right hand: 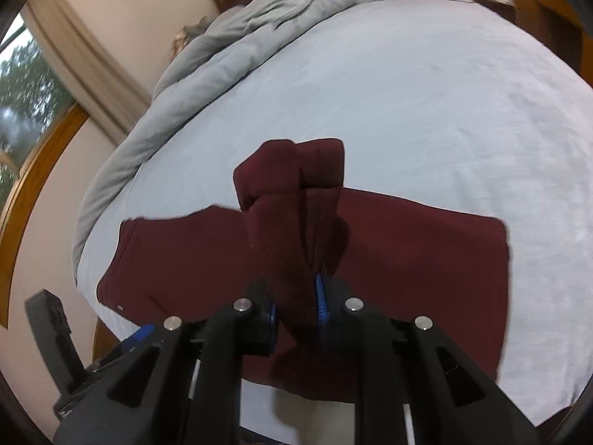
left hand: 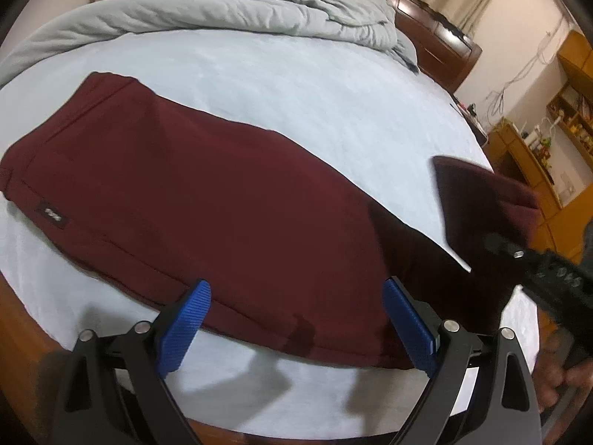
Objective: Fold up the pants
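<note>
Carrying the leg end of the maroon pants (right hand: 370, 244), the right gripper (right hand: 296, 311) has its jaws clamped on cloth; the left gripper (left hand: 296, 319) gapes wide, empty. Lay it squarely over the waistband beyond.

The right claw (right hand: 294, 309) pinches a raised fold of maroon pants (right hand: 407, 259), the rest lying on the bed (right hand: 407, 111) beneath it.

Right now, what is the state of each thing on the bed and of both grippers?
pants: lying flat on the bed, leg end lifted off the sheet.
right gripper: fingers shut on the lifted leg end of the pants.
left gripper: fingers open, holding nothing, above the near edge of the pants.
quilt: bunched up at the far side.
sheet: spread smooth.
</note>
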Action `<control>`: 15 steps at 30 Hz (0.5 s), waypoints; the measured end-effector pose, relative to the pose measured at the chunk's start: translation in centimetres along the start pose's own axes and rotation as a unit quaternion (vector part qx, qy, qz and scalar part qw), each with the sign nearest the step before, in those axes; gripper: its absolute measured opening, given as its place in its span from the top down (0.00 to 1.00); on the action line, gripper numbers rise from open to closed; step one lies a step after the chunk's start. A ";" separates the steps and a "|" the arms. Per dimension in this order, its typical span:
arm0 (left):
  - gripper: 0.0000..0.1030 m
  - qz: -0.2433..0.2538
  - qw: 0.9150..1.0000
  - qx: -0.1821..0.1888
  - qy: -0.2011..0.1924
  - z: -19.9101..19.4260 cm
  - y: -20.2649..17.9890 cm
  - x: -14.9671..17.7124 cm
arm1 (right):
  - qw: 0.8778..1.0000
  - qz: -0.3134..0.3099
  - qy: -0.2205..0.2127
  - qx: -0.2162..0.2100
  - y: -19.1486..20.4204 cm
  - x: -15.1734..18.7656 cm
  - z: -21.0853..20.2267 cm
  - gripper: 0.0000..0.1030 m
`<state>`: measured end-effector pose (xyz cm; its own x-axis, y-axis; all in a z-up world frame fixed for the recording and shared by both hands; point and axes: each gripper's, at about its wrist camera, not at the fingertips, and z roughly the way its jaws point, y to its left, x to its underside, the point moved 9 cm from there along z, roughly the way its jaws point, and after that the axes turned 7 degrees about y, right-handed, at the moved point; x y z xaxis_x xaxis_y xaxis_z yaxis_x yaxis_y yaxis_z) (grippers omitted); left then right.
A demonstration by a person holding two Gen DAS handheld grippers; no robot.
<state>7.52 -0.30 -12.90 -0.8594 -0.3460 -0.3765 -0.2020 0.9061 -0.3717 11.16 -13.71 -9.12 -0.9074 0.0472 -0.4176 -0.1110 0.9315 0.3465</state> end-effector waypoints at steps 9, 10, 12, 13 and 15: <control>0.09 -0.040 0.999 0.005 -0.005 -0.7 3.2 -0.3 | 0.997 -0.059 0.039 0.023 4.8 2.5 6.3 0.85; 0.09 -0.043 0.999 0.005 -0.004 -0.7 3.4 -0.3 | 0.996 -0.065 0.046 0.028 5.0 2.9 7.1 0.85; 0.09 -0.046 0.999 0.007 -0.001 -0.6 3.5 -0.4 | 0.994 -0.084 0.059 0.038 5.1 4.0 8.5 0.80; 0.09 -0.048 0.999 0.008 0.001 -0.7 3.6 -0.5 | 0.993 -0.090 0.061 0.039 5.2 4.5 8.9 0.76; 0.09 -0.052 0.998 0.015 0.005 -0.7 3.5 -0.6 | 0.992 -0.097 0.074 0.020 5.5 5.3 9.4 0.62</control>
<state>6.98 3.25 -13.45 -0.8390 -0.4361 -0.3255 -0.2772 0.8572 -0.4341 9.52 -4.95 -17.29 -0.9200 -0.1858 -0.3451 -0.2770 0.9312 0.2370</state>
